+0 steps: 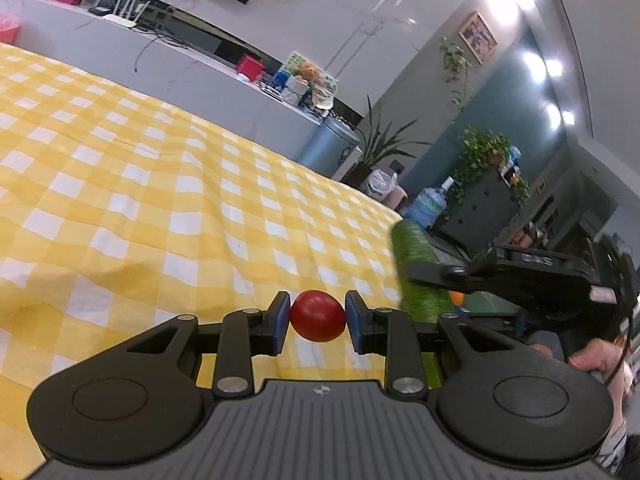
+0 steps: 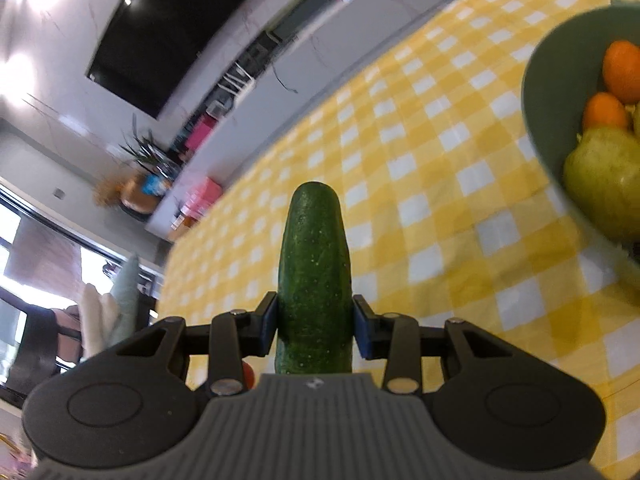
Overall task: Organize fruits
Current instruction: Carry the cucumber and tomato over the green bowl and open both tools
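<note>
Low at centre frame, the left tool (image 1: 318, 317) pinches a smooth round tomato (image 1: 317, 315) while the right tool (image 2: 316, 322) clamps a pebbly cucumber (image 2: 315, 272) above open checked worktop (image 2: 440, 184).

Yellow-and-white checked tablecloth (image 1: 160, 184) covers the table. Behind it a long white counter (image 1: 208, 80) cluttered with boxes and a router. Dark TV (image 2: 168, 36) on a pale glossy wall. Potted plants (image 1: 484, 152), framed picture (image 1: 478, 36), water jug (image 1: 430, 206). Bright ceiling spots, a bright window (image 2: 24, 264) at left.

Checked cloth (image 2: 420, 168) open; bowl (image 2: 548, 120) rightward.
</note>
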Demonstrator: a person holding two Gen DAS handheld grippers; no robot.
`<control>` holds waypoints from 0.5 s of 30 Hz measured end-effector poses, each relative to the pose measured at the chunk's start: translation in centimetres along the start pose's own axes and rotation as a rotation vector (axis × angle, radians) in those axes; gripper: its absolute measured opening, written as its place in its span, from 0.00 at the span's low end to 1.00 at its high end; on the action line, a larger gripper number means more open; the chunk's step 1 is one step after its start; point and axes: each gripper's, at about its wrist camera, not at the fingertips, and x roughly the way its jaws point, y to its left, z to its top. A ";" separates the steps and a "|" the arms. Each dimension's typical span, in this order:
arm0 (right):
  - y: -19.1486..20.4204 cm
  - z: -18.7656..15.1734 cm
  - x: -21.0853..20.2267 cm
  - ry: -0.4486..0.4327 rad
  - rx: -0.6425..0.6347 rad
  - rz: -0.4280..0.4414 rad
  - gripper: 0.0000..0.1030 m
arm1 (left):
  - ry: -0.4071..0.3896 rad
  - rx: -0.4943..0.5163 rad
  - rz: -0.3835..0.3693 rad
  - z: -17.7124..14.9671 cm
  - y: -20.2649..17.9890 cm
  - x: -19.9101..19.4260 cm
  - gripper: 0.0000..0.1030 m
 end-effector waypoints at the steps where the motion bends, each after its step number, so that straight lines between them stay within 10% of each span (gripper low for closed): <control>1: 0.0 0.3 -0.8 -0.020 0.006 0.017 0.35 | -0.003 -0.010 0.005 0.2 -0.1 0.0 0.32; 9: -1.5 1.9 -10.0 -0.276 0.041 0.060 0.35 | -0.023 -0.037 -0.029 1.7 -2.5 0.3 0.32; 15: -3.3 1.8 -14.8 -0.411 0.071 -0.085 0.35 | -0.015 -0.002 -0.068 2.6 -6.6 2.6 0.32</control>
